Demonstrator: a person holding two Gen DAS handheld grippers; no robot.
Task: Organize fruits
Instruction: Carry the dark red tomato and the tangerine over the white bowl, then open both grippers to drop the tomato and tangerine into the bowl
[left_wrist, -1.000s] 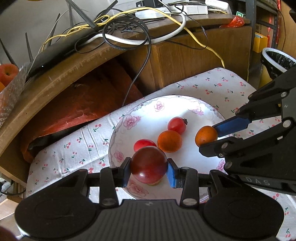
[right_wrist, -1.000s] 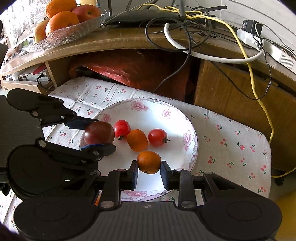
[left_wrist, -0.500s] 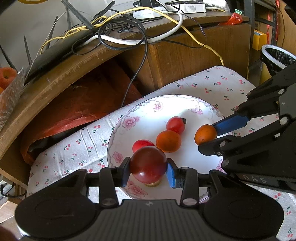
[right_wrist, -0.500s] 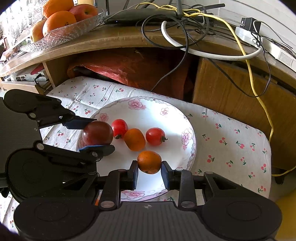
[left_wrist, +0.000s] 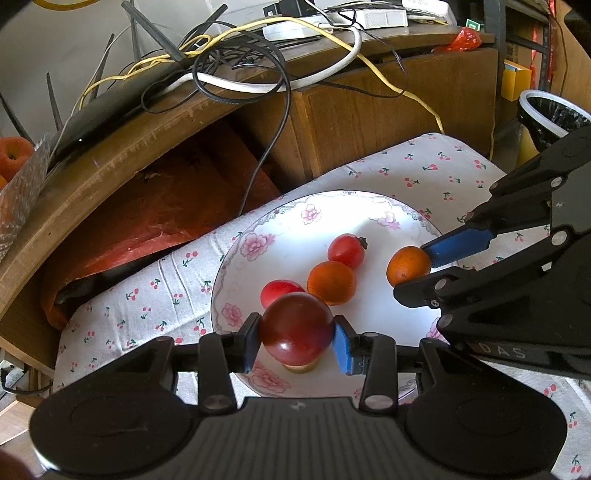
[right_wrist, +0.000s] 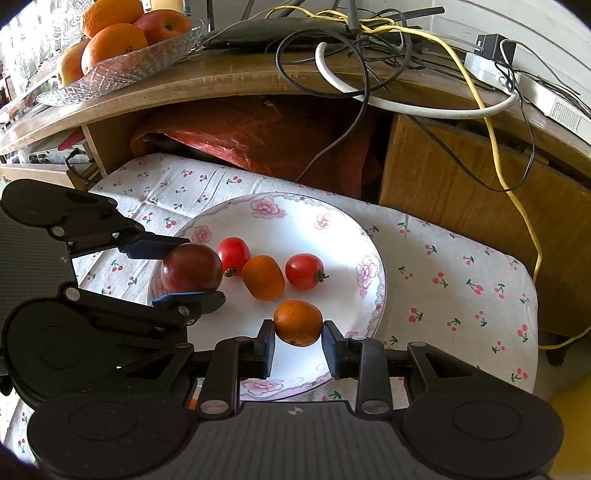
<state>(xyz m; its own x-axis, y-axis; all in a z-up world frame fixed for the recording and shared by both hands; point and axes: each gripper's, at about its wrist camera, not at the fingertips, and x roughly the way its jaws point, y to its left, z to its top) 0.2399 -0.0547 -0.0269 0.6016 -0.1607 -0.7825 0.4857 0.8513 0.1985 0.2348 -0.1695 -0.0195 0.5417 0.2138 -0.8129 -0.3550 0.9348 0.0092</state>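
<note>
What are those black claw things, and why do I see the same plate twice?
They are two grabbing tools, one in each of a person's hands. Each carries a camera looking along its fingers, so you see one scene from two sides. In the left tool's picture, the left gripper squeezes a dark red fruit. In the right tool's picture, the right gripper squeezes a small orange fruit. Both hang over a flowered white plate on a cherry-print cloth. Two red tomatoes and another orange fruit lie on the plate.
</note>
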